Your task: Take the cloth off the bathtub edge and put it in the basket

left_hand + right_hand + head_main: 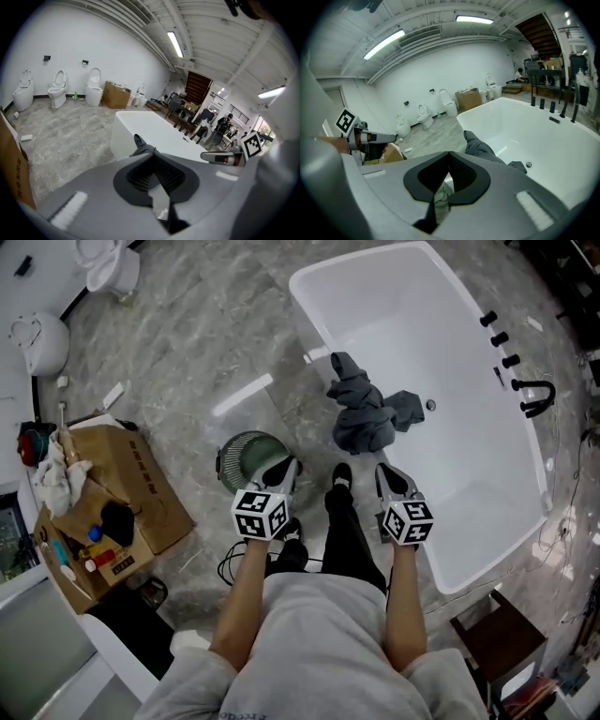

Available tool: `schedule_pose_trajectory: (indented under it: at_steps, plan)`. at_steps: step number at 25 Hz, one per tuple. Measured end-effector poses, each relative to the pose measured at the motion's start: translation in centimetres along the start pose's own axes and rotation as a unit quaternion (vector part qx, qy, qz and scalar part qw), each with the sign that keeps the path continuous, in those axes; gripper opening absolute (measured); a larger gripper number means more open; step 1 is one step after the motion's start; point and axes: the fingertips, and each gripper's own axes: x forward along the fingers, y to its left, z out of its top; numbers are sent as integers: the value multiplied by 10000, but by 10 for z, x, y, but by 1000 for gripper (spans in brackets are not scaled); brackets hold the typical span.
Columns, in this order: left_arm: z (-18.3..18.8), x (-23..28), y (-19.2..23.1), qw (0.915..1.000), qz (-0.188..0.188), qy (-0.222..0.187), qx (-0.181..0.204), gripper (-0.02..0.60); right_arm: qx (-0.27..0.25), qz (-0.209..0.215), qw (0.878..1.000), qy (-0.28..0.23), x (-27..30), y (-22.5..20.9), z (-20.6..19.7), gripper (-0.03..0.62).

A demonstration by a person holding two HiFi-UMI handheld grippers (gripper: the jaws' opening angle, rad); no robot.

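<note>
A dark grey cloth (364,413) lies bunched over the near edge of the white bathtub (469,474), partly hanging inside it. The cloth also shows beyond the jaws in the left gripper view (140,146) and in the right gripper view (480,146). A dark green mesh basket (246,456) stands on the floor left of the tub. My left gripper (286,468) hovers shut and empty beside the basket. Near the tub rim my right gripper (388,474) is held shut, nothing in it, a short way below the cloth.
An open cardboard box (103,512) with bottles and a rag sits at the left. Toilets (111,263) stand at the far wall. Black taps (511,362) line the tub's far rim. The person's legs and black shoes (339,479) are between the grippers. A dark stool (497,638) stands lower right.
</note>
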Motion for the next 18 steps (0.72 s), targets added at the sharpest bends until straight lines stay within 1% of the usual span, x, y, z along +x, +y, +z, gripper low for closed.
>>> schedule_pose_trajectory:
  at_steps: [4, 8, 10, 13, 14, 18]
  plan:
    - [-5, 44, -10, 9997, -47, 239, 99, 58, -48, 178, 9998, 49, 25, -42, 14, 3]
    - [-17, 90, -13, 9991, -19, 410, 143, 58, 52, 134, 9999, 28, 50, -93, 21, 3]
    - [-24, 112, -13, 9989, -7, 455, 144, 58, 309, 110, 9994, -79, 63, -116, 19, 3]
    - [-36, 145, -13, 9983, -64, 553, 178, 58, 1037, 287, 9936, -334, 85, -146, 10, 3]
    - [-40, 157, -13, 9979, -104, 601, 223, 58, 1142, 329, 9923, -337, 93, -155, 5, 3]
    - [-57, 209, -9, 9956, -298, 752, 467, 58, 1052, 420, 9935, -119, 126, -187, -19, 3]
